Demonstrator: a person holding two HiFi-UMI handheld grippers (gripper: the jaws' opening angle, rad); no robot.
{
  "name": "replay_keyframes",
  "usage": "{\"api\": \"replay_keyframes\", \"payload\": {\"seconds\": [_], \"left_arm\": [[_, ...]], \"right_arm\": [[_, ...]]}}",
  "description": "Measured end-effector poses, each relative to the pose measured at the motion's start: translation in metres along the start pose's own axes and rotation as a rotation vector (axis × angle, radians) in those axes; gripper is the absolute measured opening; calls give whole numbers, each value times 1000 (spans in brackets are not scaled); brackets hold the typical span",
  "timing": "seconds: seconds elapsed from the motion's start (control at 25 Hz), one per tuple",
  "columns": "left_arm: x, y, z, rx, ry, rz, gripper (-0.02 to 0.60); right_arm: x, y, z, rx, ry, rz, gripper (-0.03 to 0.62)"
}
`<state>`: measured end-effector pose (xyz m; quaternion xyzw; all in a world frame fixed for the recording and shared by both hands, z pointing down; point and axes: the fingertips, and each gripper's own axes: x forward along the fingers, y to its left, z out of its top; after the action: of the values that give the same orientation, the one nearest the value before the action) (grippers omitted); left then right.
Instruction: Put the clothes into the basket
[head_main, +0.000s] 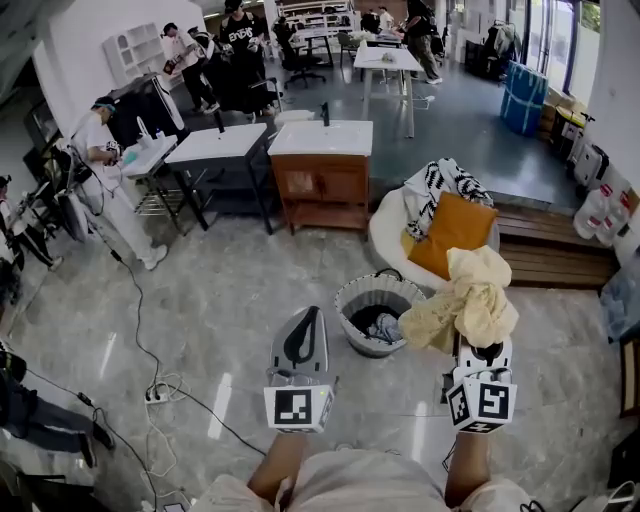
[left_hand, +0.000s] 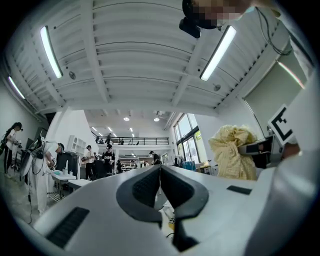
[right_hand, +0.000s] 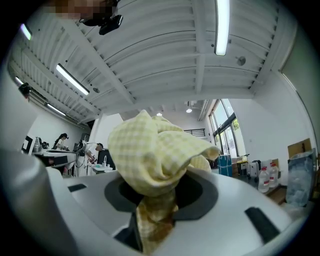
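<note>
Yellow checked garment (head_main: 472, 298) bunched in right gripper (head_main: 486, 348), jaws clamped on it, held up beside grey basket (head_main: 350, 298). Left gripper (head_main: 308, 315) empty, jaws pressed together.

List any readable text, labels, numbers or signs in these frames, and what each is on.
No text reads clearly.
Black T-shirt on a person at the back: white chest print, too blurred to read.
Bottles at the right: labels too small to read.
Left marker cube, right marker cube: square code patterns only, no letters.
</note>
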<state>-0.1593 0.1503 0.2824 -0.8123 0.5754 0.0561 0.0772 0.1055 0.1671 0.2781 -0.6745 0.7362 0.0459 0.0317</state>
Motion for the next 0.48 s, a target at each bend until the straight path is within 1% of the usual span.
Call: {"api": "replay_keyframes", "payload": {"seconds": [0.2,0.36,0.48], "left_arm": [[-7,23,-11,-14,1,-4,6],[-12,39,-17,-22,5,-18,6],[-12,47,-22,-28,7,-21,6]], "right_arm": [[4,36,-2,42,-51,74,141],[6,59,-4,11,-39,62,147],[10,68,-7,7,-29,59,150]]}}
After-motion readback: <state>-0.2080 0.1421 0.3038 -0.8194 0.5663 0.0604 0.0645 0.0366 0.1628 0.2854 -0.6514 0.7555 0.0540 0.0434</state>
